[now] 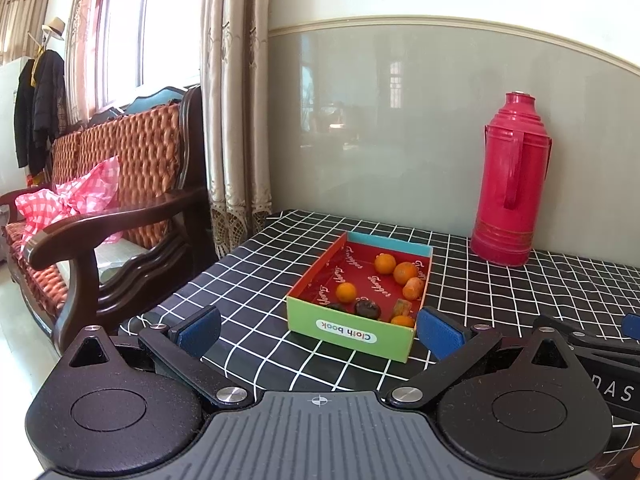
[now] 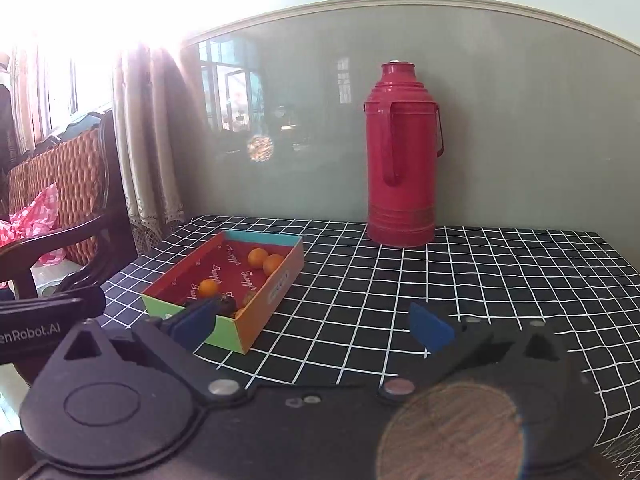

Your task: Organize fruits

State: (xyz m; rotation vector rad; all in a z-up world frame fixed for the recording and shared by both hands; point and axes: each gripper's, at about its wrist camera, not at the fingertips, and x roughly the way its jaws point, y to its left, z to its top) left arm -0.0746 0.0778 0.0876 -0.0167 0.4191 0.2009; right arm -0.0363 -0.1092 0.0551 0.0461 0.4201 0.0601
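Both the left gripper (image 1: 318, 330) and right gripper (image 2: 316, 326) are held wide open and empty. Small oranges (image 1: 385, 263) lie in the cardboard box (image 1: 352, 334) at 12 o'clock. They are judged light, firm and roll-prone; grasping across the middle is advised.

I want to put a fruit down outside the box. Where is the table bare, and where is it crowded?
Bare checked cloth lies right of the box and in front of the red thermos, reaching the table's right edge. A narrower strip lies left of the box toward the sofa. The box's near end is crowded with fruit.
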